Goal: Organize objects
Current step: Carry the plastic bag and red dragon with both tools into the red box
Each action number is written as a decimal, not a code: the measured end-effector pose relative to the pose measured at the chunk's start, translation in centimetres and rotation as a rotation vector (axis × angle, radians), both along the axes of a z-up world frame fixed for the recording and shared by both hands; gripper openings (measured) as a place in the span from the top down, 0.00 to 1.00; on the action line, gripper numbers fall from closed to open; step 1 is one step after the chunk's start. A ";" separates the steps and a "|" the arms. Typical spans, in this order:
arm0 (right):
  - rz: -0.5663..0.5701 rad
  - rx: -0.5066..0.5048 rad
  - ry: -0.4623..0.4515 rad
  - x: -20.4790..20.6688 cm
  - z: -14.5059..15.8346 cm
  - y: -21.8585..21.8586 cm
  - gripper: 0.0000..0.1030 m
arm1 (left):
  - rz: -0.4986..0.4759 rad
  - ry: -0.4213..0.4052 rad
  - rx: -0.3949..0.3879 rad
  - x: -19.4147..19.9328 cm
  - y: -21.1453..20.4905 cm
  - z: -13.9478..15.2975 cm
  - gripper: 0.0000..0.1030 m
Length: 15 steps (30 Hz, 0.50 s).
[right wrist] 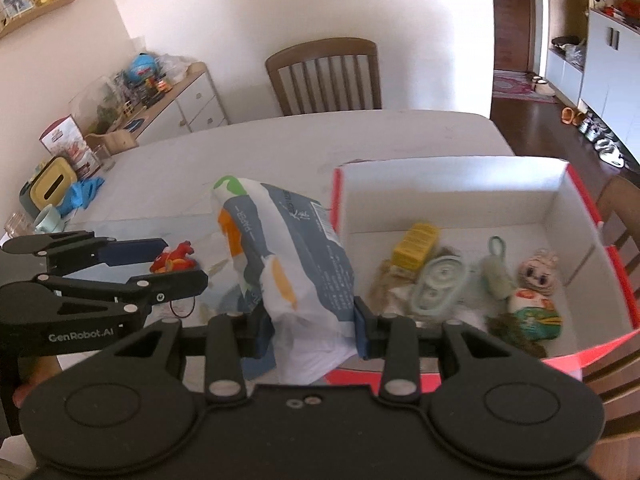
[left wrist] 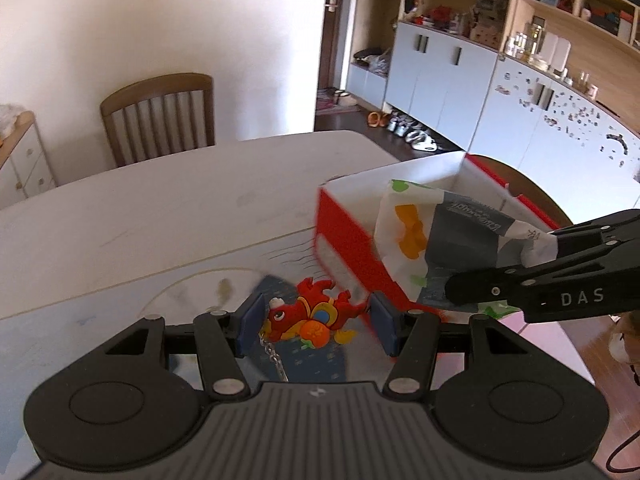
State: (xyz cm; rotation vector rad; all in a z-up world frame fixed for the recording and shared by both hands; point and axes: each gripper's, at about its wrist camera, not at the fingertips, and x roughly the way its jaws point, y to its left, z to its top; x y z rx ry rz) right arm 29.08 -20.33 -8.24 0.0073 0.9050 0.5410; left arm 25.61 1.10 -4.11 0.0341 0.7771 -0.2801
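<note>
Jaws: left gripper (left wrist: 316, 322) spread wide around red dragon keychain (left wrist: 310, 314) on desk (left wrist: 160, 208) | right gripper (right wrist: 306, 330) clamped on crumpled tissue pack (right wrist: 288, 248) beside red box (right wrist: 452, 176)

The left gripper (left wrist: 318, 322) stands open around a red dragon keychain (left wrist: 314, 316) lying just beside the red box (left wrist: 348, 236). The right gripper (left wrist: 496, 276) clamps a tissue pack (left wrist: 436, 236) above that box's near wall.

Bright daylight, strong fisheye bending at edges, slight motion blur.
</note>
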 end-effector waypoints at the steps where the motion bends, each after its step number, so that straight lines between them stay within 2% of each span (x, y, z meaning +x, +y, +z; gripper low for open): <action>1: -0.003 0.001 0.000 0.2 0.0 -0.6 0.64 | -0.006 -0.002 0.001 0.1 -0.7 0.1 0.45; 15: -0.066 -0.017 -0.008 2.9 -0.7 -9.0 0.64 | -0.064 -0.005 0.020 4.2 -9.4 0.0 0.45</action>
